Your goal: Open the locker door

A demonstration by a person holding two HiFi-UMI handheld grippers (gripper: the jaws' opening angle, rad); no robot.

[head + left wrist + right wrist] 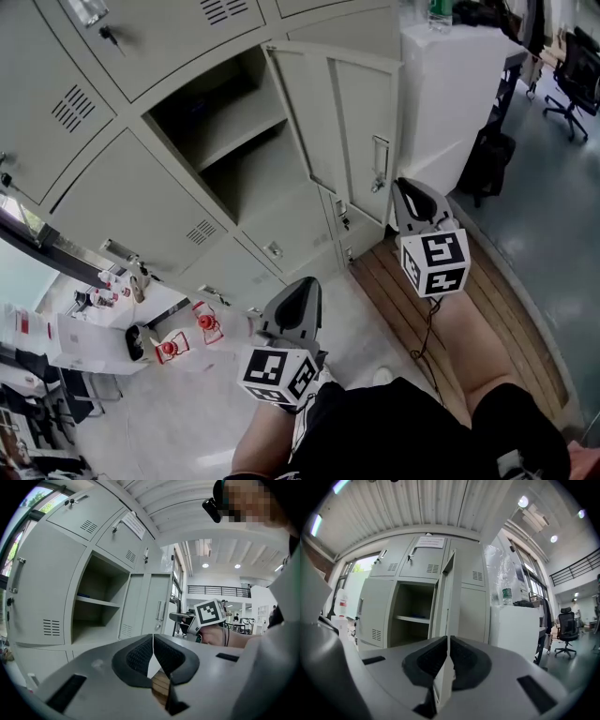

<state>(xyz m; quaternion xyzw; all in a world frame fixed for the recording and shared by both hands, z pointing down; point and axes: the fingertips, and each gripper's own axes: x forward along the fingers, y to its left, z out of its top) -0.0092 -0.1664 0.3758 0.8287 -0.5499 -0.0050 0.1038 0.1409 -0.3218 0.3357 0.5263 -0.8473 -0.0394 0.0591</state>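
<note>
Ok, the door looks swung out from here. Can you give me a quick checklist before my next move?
1. Locker door open: ok, it stands swung out from the cabinet front.
2. Compartment exposed: ok, its shelf shows.
3. Left tongs empty: ok, jaws together on nothing.
4. Right tongs empty: ok, jaws together, nothing between them.
5. Both tongs apart from the door: ok in the head view.
6. Door at its full swing: cannot tell.

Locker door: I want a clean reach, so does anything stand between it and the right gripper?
Nothing visible does: the right gripper sits close beside the open locker door, near its handle, bare space between.
</note>
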